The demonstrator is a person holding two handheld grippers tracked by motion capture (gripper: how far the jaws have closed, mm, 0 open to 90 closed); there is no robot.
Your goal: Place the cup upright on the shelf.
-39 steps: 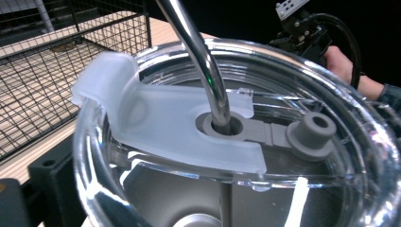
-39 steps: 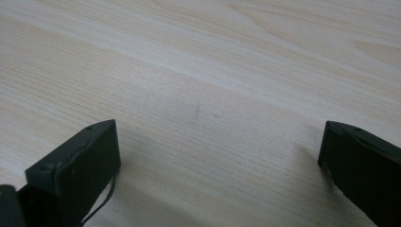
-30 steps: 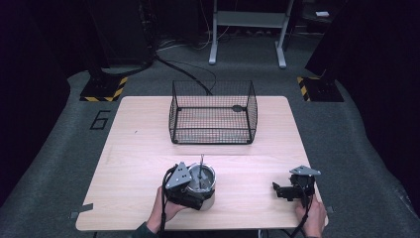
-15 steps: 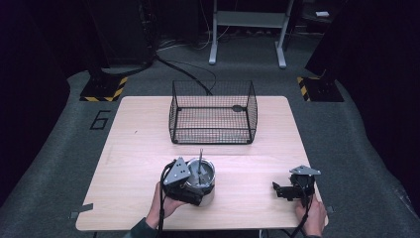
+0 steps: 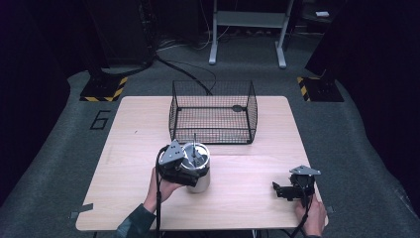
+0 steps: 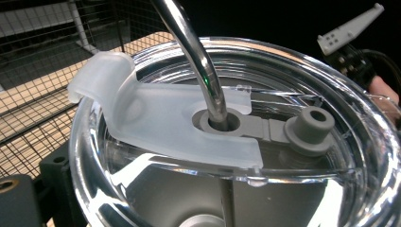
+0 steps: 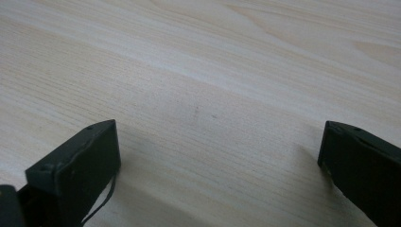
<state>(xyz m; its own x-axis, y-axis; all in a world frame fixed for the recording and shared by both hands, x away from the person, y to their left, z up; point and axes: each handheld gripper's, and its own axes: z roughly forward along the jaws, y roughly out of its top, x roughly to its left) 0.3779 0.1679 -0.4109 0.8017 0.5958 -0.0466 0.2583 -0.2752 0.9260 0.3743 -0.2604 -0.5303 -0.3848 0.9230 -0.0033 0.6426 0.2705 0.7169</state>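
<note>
A steel tumbler (image 5: 200,174) with a clear lid (image 6: 189,127) and a bent metal straw (image 6: 201,61) is at the table's front centre. My left gripper (image 5: 184,171) is shut on it from the left, and one black jaw shows at the bottom left of the left gripper view. Whether the tumbler's base touches the table, I cannot tell. My right gripper (image 5: 278,190) rests low near the front right corner, and in the right gripper view (image 7: 217,156) its jaws stand wide apart over bare wood with nothing between them.
A black wire basket (image 5: 213,111) stands open-topped at the back middle of the wooden table (image 5: 247,208), just behind the tumbler. Its mesh (image 6: 47,56) shows past the lid in the left gripper view. Dark floor surrounds the table.
My left gripper has carried the tumbler away from the front edge towards the basket, apparently raising it. The right gripper has stayed in place.
</note>
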